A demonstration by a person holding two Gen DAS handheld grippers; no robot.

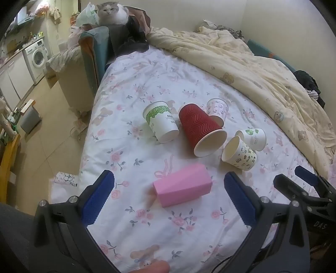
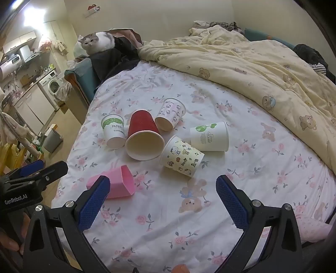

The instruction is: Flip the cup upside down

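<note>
Several cups lie on their sides on the floral bedsheet. A pink square cup lies nearest. Behind it lie a red ribbed cup, a white cup with green print, a pink kitty-print cup, a yellow cartoon cup and a white cup with a green leaf. My left gripper is open and empty, with the pink cup between its fingers. My right gripper is open and empty, in front of the yellow cup.
A cream bear-print duvet is bunched along the right and back. A cat sits on a chair beyond the bed. The bed edge and floor are to the left. The other gripper shows in each view.
</note>
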